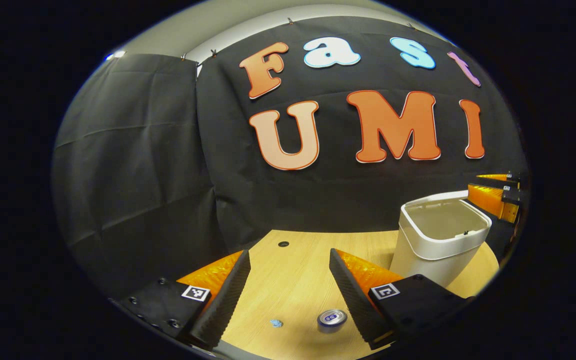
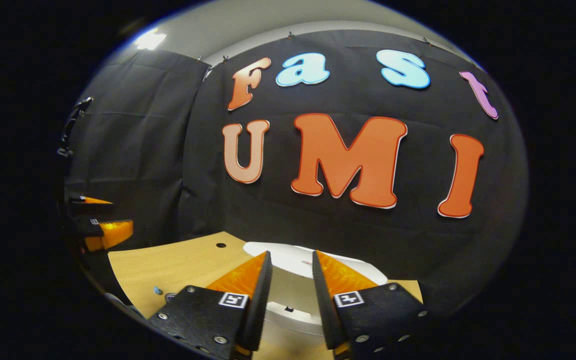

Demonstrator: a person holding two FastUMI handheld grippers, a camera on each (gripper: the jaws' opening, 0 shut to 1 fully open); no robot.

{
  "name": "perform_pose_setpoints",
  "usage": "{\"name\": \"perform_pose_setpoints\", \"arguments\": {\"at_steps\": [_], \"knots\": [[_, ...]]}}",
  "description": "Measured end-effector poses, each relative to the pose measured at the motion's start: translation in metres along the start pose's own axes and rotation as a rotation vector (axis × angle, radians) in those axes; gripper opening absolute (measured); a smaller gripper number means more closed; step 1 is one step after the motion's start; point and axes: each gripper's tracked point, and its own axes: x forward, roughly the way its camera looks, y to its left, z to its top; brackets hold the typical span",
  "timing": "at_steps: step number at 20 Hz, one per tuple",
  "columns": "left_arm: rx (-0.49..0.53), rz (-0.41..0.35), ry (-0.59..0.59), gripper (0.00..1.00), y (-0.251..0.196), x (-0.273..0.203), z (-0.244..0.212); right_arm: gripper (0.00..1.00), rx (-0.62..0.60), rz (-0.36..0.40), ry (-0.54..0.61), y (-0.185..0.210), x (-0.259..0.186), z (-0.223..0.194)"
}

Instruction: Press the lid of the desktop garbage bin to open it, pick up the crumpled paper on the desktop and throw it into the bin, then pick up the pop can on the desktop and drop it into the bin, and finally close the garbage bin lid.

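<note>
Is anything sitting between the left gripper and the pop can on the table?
Nothing visible. The left gripper is open above the bare wooden table, and the silver-topped pop can stands near its inner right finger, beside the small blue crumpled paper.

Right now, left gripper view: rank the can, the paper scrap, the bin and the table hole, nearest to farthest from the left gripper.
1. Pop can: between the fingers of the left gripper, by the right-hand one.
2. Crumpled paper: small blue scrap, left of the can; too close to call against it.
3. Table hole: farther back, near the wall.
4. Bin: right side, lid open.
</note>
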Motion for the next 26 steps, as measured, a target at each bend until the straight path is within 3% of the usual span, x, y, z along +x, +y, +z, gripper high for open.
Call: {"name": "perform_pose_setpoints", "arguments": {"at_steps": [1,2,3,5,13,26], "knots": [[-0.013,0.000,0.014,1.00,0.002,0.001,-0.003,0.65,-0.004,0.015,-0.005,0.005,-0.002,0.003],[-0.021,-0.003,0.027,1.00,0.006,0.004,-0.007,0.73,-0.010,0.026,-0.009,0.010,-0.005,0.004],[-0.028,-0.005,0.042,1.00,0.009,0.008,-0.012,0.87,-0.017,0.030,-0.011,0.015,-0.006,0.005],[-0.044,-0.024,0.081,1.00,0.014,0.016,-0.026,0.97,-0.026,0.031,-0.009,0.024,-0.006,0.002],[-0.041,-0.217,0.289,1.00,0.024,0.060,-0.099,0.99,0.021,0.058,0.151,0.103,0.001,-0.046],[0.006,-0.393,0.625,0.98,0.051,0.098,-0.252,1.00,0.065,0.100,0.486,0.206,0.004,-0.165]]}}
